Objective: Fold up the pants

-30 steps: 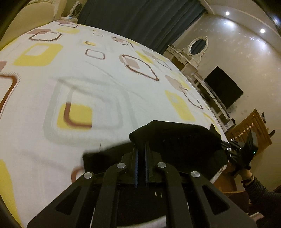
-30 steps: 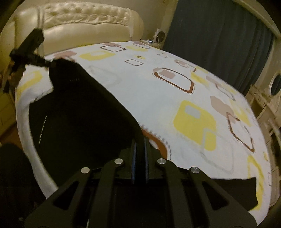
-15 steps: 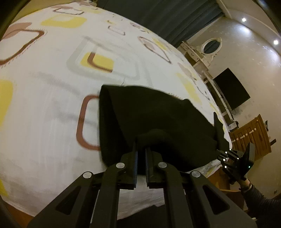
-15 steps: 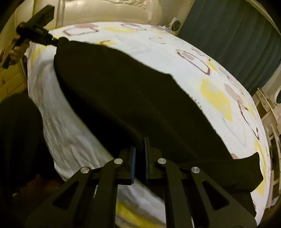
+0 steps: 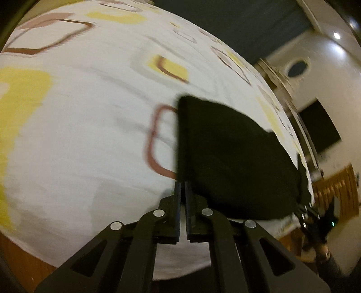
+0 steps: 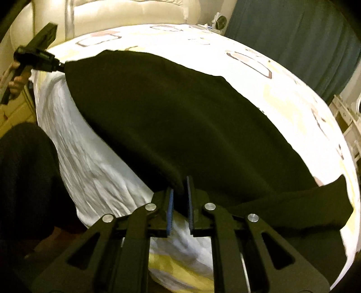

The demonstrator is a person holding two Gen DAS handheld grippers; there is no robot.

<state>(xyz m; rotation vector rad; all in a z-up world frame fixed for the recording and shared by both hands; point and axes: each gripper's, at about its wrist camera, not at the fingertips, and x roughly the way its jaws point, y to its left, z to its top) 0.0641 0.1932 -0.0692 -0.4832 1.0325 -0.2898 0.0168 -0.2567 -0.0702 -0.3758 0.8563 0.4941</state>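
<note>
The black pants (image 6: 180, 117) lie spread across the near part of the bed (image 6: 282, 94), folded over into a broad dark slab, with one end trailing off to my right near the mattress edge. They rest on a white bedsheet (image 5: 90, 135) printed with yellow and brown rounded squares, and the sheet hangs in wrinkles down the side of the bed below them.

My left tongs (image 5: 183, 187) are closed down to a thin slit. In the left wrist view their tips sit right at the near corner of the pants; through the other camera the same tongs (image 6: 59, 65) meet the stretched far corner of the fabric, which is drawn to a point there, so they are pinching that corner. My left hand (image 6: 15, 80) wraps the handle behind them.

My right tongs (image 6: 179, 187) have just been opening, and a gap now shows between the blue pads (image 6: 169, 211). A bunched fold of the pants edge sits between them at the tips; it lies against the right pad, while the left one stands clear of it, so the grip looks loosened. From the left camera those tongs (image 5: 303, 208) appear at the far corner of the pants, small and blurred.

Beyond the bed are a cream padded headboard (image 6: 135, 13) and dark teal curtains (image 6: 293, 33).
</note>
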